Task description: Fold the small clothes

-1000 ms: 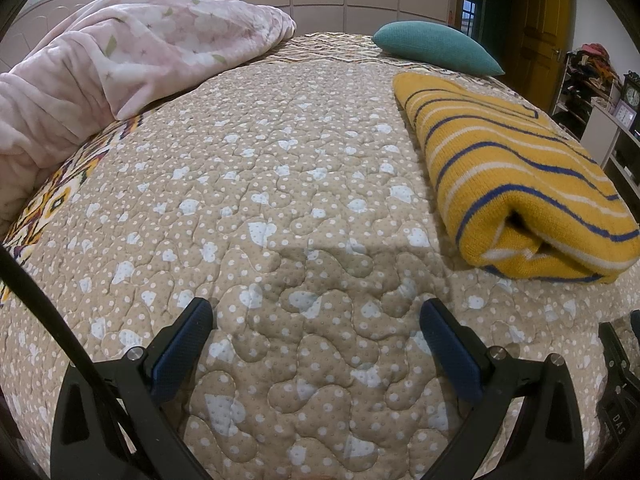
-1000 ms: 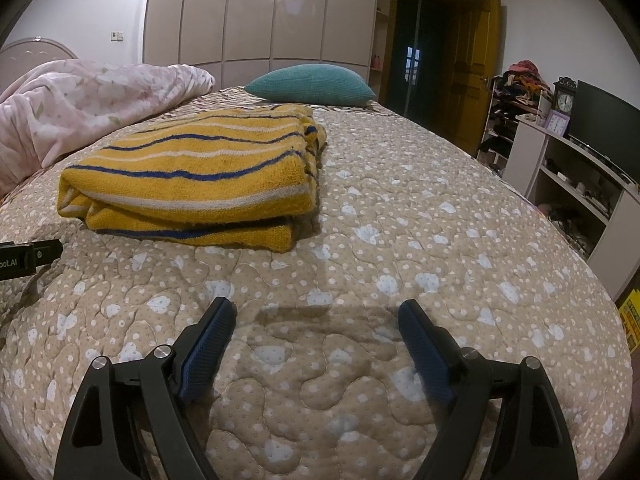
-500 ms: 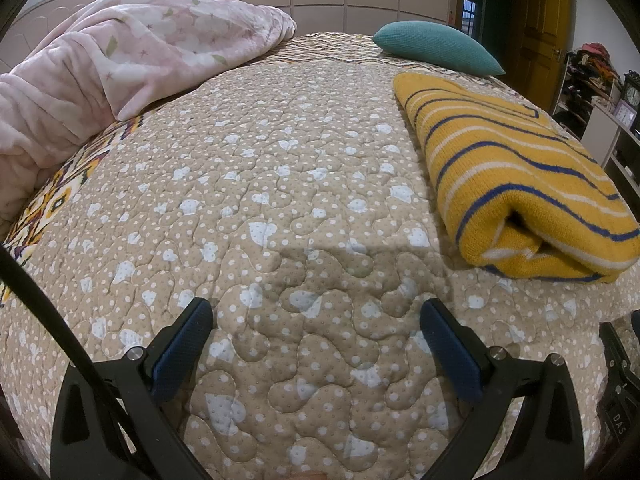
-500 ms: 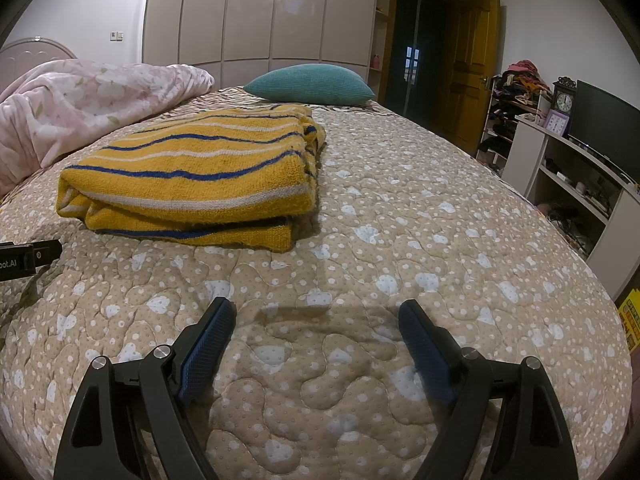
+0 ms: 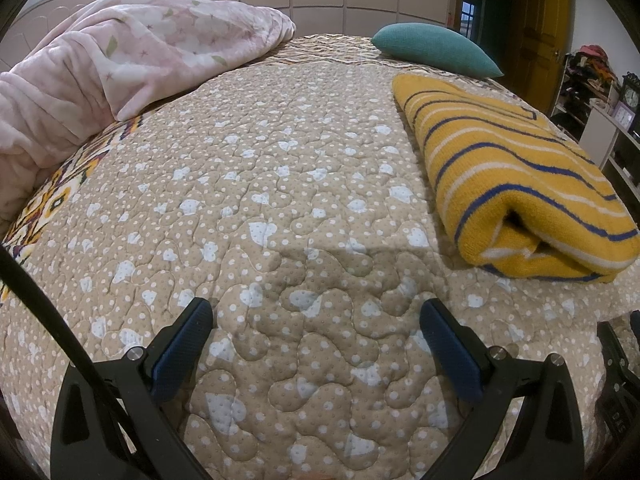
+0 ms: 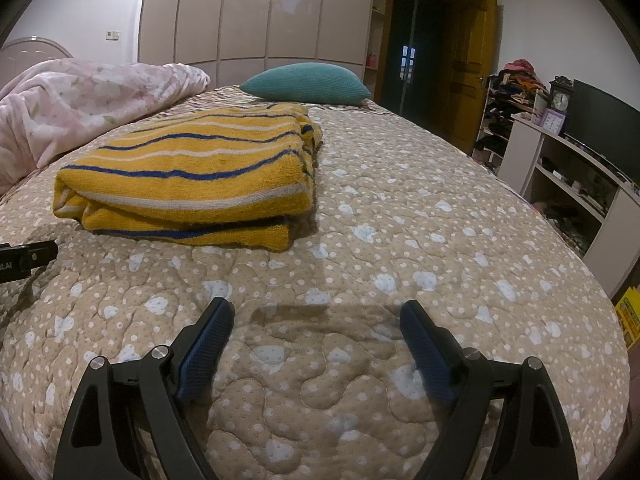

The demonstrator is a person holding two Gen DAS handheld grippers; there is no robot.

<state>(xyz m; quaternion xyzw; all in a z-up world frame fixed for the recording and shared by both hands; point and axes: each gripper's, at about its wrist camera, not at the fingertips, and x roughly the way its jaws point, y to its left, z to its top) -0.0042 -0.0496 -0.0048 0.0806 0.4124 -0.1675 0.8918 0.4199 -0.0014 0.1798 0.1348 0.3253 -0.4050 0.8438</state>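
— Grippers? Surface first.
— Beige quilted bed cover (image 5: 280,184); pink blanket (image 5: 120,68) at ten o'clock, teal pillow (image 6: 306,82) at twelve.
— Left gripper (image 5: 316,320), right gripper (image 6: 316,316): both released wide, empty, above bare quilt.
— Garment?
— Folded yellow striped sweater (image 6: 192,176), eleven o'clock from right gripper, untouched.

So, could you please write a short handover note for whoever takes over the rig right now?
Left gripper: jaws open, empty, over bare quilt.
Right gripper: jaws open, empty, over the quilt in front of the garment.
Yellow striped garment: lies folded on the bed, between the two grippers, short of the teal pillow. Nothing touches it.
Done: this piece looks folded.
Left: no other small clothes are in view; the pink blanket sits bunched at the bed's far left. Check for more pieces.
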